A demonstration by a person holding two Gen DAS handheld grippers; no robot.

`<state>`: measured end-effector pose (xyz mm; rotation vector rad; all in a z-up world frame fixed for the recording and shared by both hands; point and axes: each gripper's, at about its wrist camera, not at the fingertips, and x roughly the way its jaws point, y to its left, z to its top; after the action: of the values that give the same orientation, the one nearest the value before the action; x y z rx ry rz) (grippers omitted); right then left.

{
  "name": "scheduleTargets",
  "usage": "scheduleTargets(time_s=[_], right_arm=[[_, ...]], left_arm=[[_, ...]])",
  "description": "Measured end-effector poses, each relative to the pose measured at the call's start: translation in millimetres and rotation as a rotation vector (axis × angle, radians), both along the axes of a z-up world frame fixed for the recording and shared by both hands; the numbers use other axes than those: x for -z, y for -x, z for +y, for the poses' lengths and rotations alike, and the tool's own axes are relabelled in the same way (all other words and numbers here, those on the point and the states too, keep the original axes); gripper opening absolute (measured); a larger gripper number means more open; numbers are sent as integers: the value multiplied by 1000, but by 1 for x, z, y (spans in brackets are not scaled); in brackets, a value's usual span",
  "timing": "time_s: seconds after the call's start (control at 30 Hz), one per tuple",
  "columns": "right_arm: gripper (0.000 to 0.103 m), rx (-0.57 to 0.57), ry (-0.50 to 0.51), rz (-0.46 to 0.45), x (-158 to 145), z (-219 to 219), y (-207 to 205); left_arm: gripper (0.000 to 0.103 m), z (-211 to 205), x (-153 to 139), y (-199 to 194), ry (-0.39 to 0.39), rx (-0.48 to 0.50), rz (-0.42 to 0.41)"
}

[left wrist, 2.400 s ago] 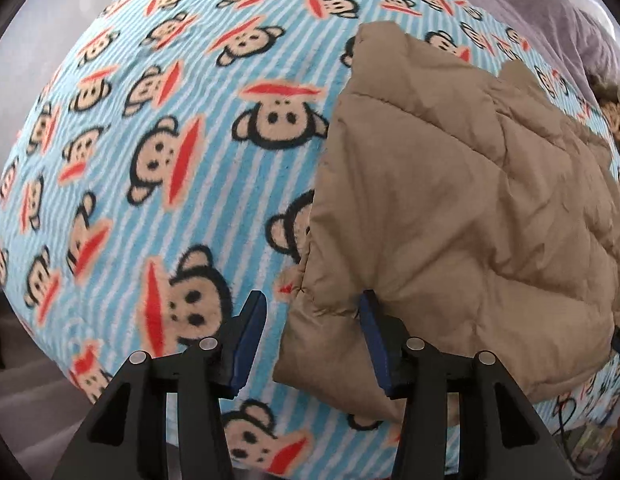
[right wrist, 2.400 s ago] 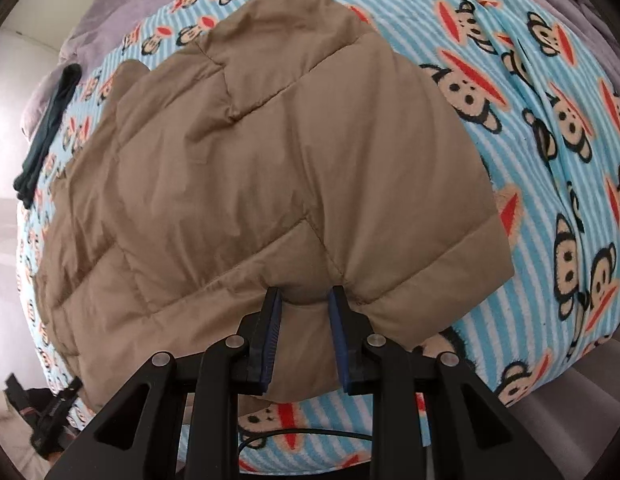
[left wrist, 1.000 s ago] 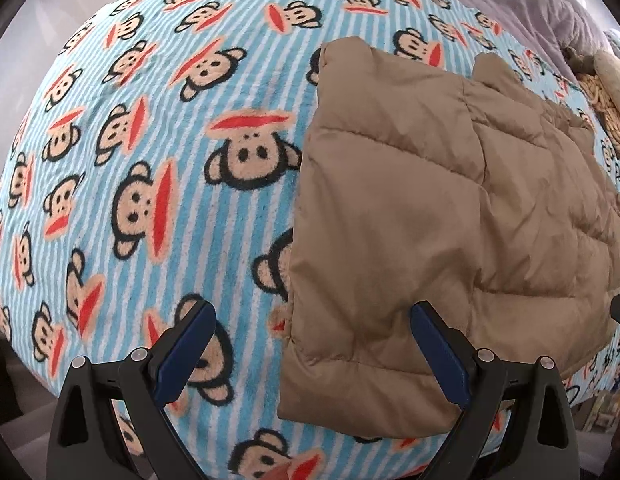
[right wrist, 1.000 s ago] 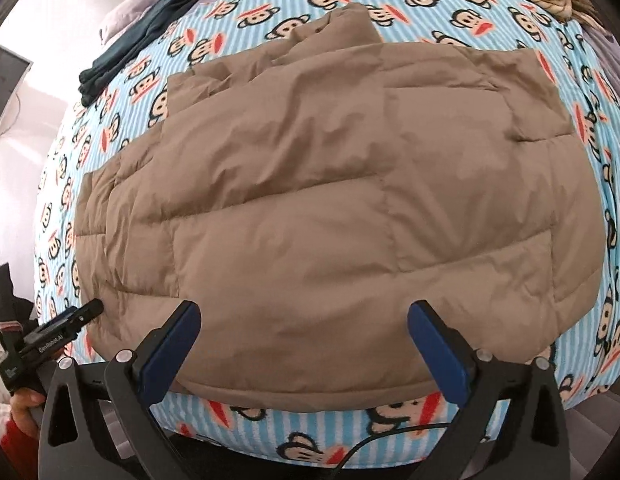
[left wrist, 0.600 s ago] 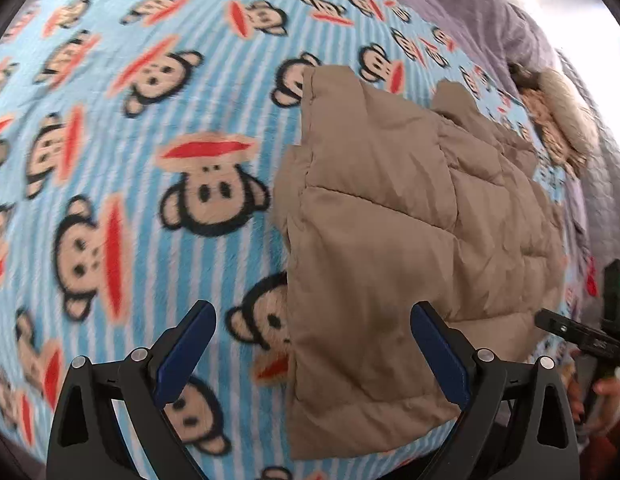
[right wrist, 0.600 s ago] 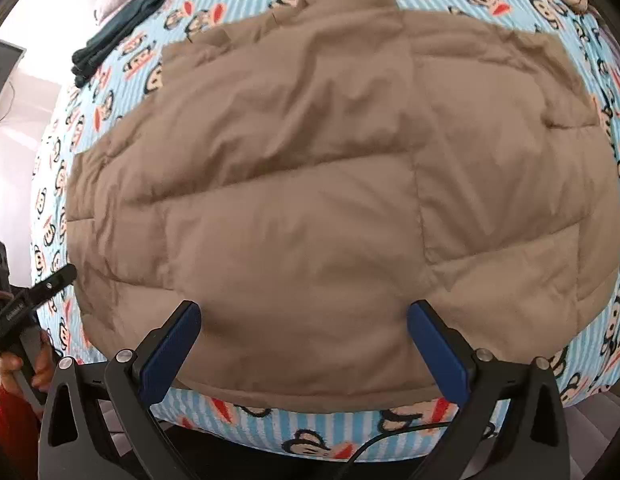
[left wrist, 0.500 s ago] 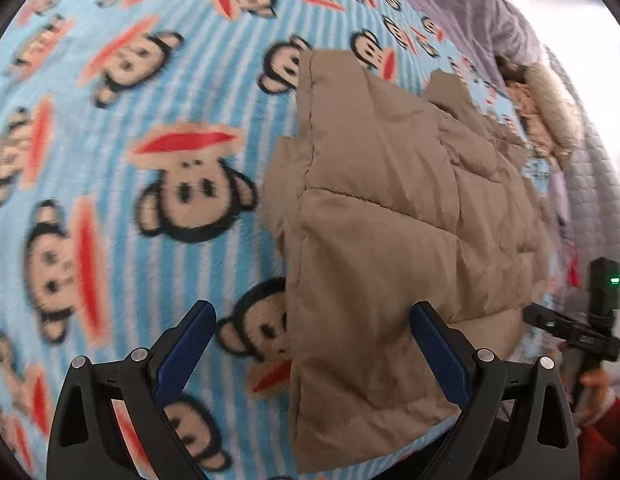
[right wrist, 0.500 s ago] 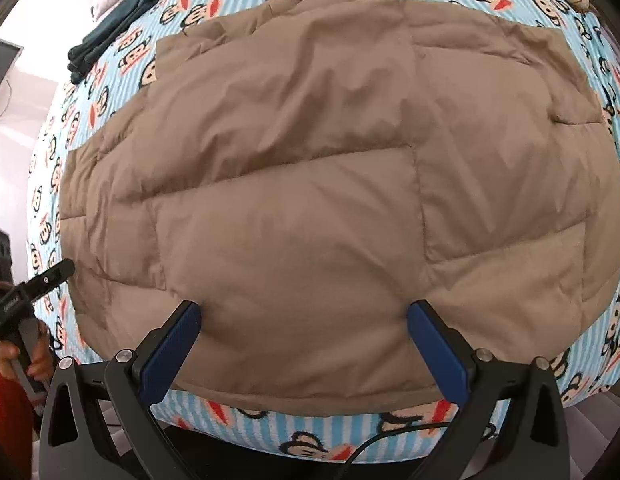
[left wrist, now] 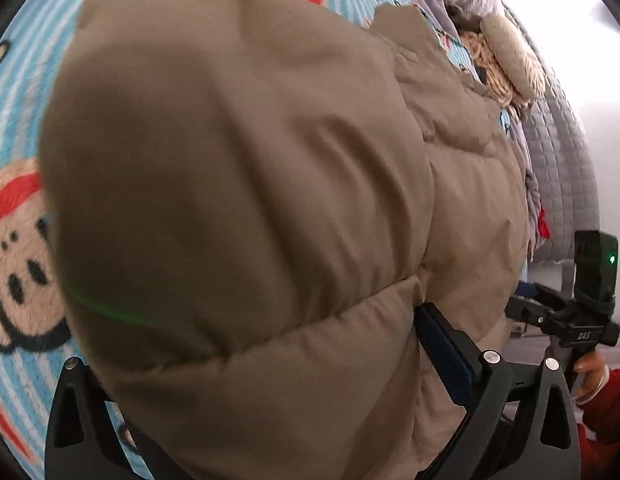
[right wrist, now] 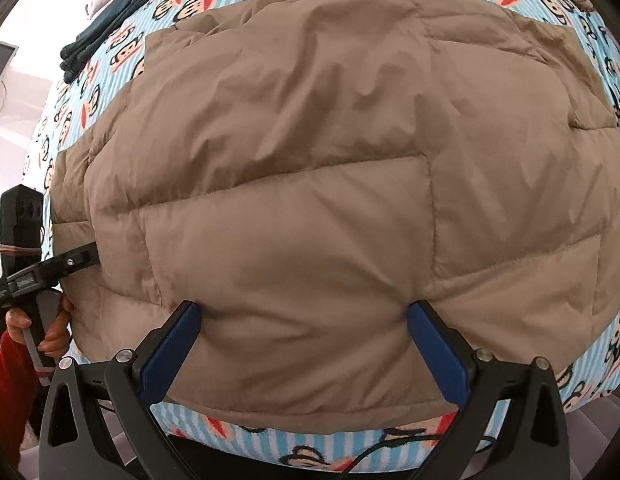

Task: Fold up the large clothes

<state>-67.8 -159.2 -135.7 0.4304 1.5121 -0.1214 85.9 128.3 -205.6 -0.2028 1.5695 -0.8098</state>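
Note:
A tan quilted puffer jacket [right wrist: 310,152] lies folded on a blue striped monkey-print blanket [right wrist: 190,4] on a bed. My right gripper [right wrist: 306,348] is open wide, with the jacket's near hem between its blue pads. My left gripper [left wrist: 270,360] is open at the jacket's left edge [left wrist: 230,200]; puffy fabric bulges between its fingers and hides the left finger. The left gripper also shows in the right wrist view [right wrist: 76,260], touching the jacket's left side. The right gripper shows in the left wrist view [left wrist: 526,308].
A dark folded garment [right wrist: 110,24] lies at the far left of the bed. A grey quilted cover [left wrist: 562,168] and a fluffy beige cushion [left wrist: 506,52] lie at the head. The bed's near edge [right wrist: 310,456] is just below my right gripper.
My left gripper has moved right and in onto the jacket's left edge, which now fills its view. My right gripper has moved closer to the near hem. Both stayed open.

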Motion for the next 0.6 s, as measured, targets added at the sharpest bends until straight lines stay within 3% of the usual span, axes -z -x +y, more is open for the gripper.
scheduleTargets(time_s=[0.07, 0.13, 0.2, 0.27, 0.3, 0.33, 0.4, 0.6], right_arm=[[103, -13, 0, 5, -2, 1, -2], [103, -18, -13, -5, -10, 1, -1], [103, -22, -1, -29, -20, 0, 0], [100, -25, 65, -105, -37, -4, 1], [85, -26, 81, -137, -42, -5, 0], [48, -28, 98, -171, -46, -7, -2], [12, -28, 112, -180, -43, -12, -8], [12, -47, 31, -225, -5, -23, -36]], left_arm=[[92, 0, -2, -1, 9, 4, -1], [45, 1, -7, -1, 62, 20, 6], [34, 5, -10, -1, 127, 0, 58], [32, 2, -17, 2, 110, -2, 41], [30, 1, -21, 3, 105, -8, 39], [29, -1, -27, 4, 99, -15, 36], [27, -3, -38, 6, 98, -22, 31], [27, -25, -94, 18, 86, -64, 10]])
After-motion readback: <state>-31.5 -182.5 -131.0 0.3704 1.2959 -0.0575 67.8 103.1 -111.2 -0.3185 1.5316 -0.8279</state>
